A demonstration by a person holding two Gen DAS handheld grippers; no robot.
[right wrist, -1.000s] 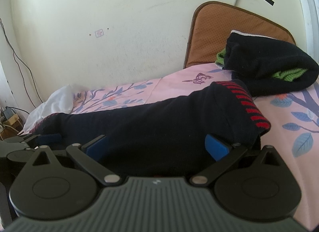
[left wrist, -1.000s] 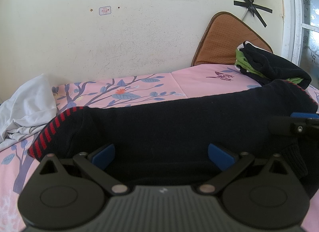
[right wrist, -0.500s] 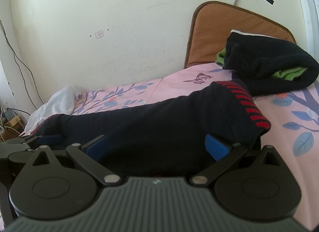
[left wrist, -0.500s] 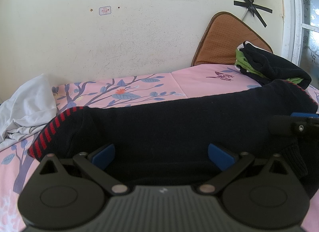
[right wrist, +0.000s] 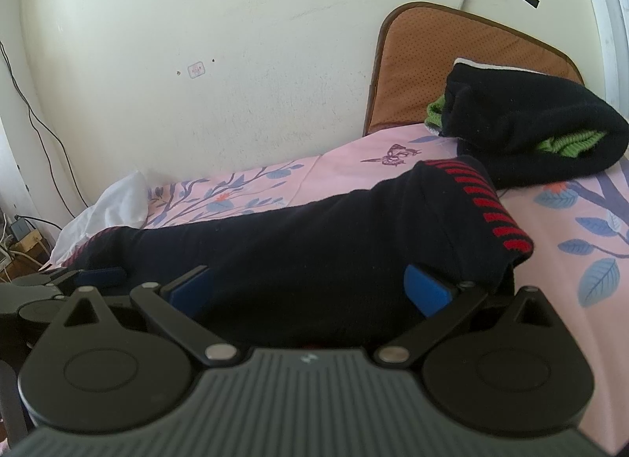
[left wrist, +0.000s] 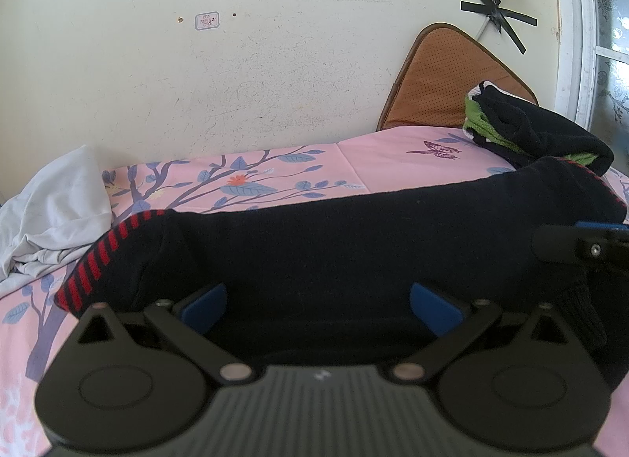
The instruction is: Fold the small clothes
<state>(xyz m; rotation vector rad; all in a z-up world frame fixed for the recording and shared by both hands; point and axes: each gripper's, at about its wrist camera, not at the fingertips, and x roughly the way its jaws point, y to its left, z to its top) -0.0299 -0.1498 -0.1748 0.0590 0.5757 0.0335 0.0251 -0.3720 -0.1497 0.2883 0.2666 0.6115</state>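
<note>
A black knitted garment with red-striped cuffs (left wrist: pixel 346 244) lies folded across the pink floral bedsheet (left wrist: pixel 377 150). My left gripper (left wrist: pixel 320 305) is open, its blue pads on either side of the garment's near edge, close to the left cuff (left wrist: pixel 98 256). My right gripper (right wrist: pixel 308 288) is open in the same way at the right end, beside the right cuff (right wrist: pixel 491 205). Each gripper shows at the edge of the other's view. The garment's near edge is hidden behind the gripper bodies.
A folded black and green garment (right wrist: pixel 530 134) rests against a brown cushion (right wrist: pixel 440 56) at the back right. A crumpled white cloth (left wrist: pixel 55 213) lies at the left. The wall stands just behind the bed. Cables hang at the far left (right wrist: pixel 23 134).
</note>
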